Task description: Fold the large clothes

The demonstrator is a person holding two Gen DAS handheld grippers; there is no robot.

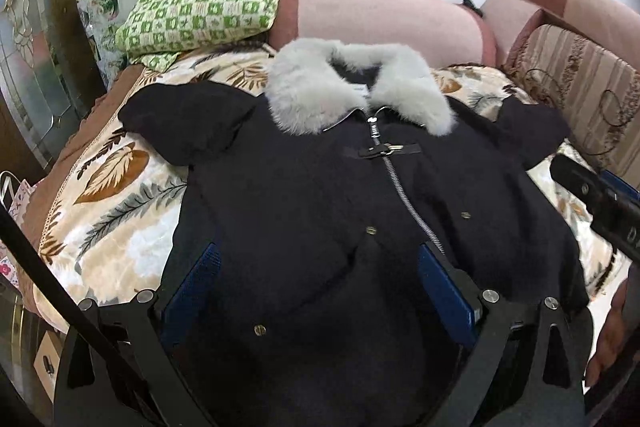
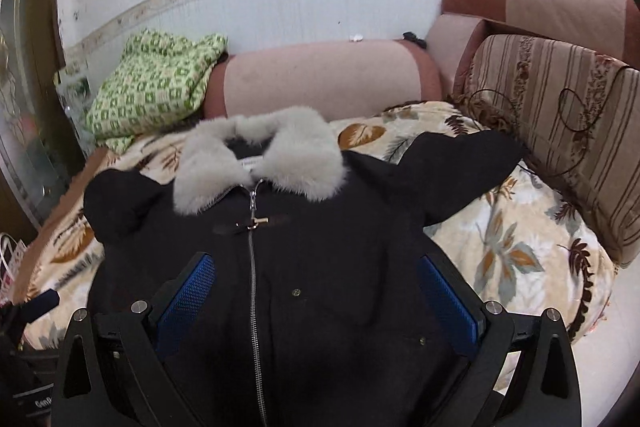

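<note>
Matt dark cloth coat (image 1: pixel 320 207) with fluffy grey fur collar (image 1: pixel 352 87) and shiny metal zipper (image 1: pixel 404 195).

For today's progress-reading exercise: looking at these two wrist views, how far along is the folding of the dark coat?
Done: the dark coat lies spread face up on the leaf-print blanket, zipped, fur collar at the far end. In hand: the left gripper and right gripper are both open over its lower half, gripping nothing. Left: every fold; both sleeves are out to the sides.
</note>
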